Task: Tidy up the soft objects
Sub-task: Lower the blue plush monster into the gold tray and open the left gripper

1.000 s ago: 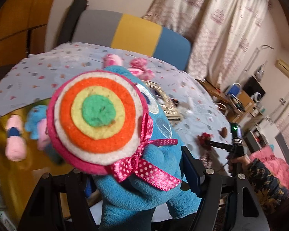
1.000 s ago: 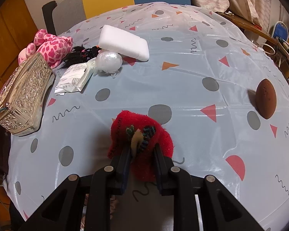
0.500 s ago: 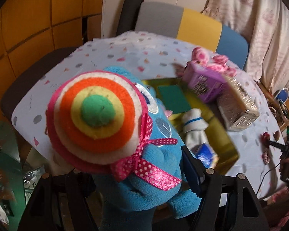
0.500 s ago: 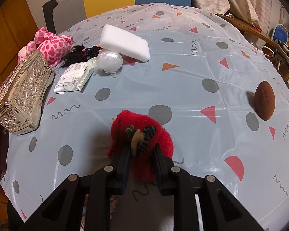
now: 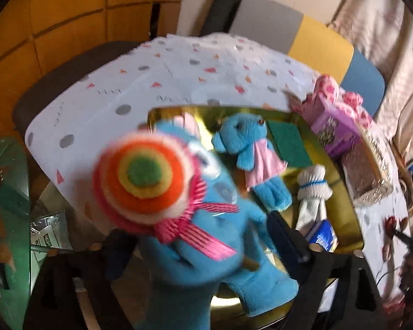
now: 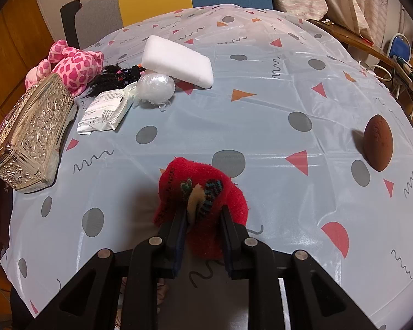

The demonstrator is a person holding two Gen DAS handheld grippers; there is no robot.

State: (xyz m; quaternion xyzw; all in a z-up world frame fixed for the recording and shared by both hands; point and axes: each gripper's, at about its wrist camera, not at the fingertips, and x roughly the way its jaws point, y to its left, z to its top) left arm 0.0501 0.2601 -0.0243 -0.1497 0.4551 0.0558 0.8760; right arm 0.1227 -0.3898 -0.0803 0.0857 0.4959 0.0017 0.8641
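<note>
A blue plush toy with a rainbow felt lollipop and a pink ribbon sits blurred between the jaws of my left gripper. The jaws are opening, and gaps show between the fingers and the toy. Beyond it, a gold tray holds a blue elephant plush, a green sponge and rolled white socks. In the right wrist view, my right gripper is shut on a red knitted soft thing resting on the dotted tablecloth.
A silver ornate box and a pink spotted plush stand at the table's left. A white foam block, a wrapped clear ball, a white packet and black hair ties lie further back. At the right sits a brown egg-shaped sponge.
The left gripper swung over and down toward the gold tray, its fingers spread wider, and the blue plush tilted loose between them. The right gripper and red thing stayed still.
</note>
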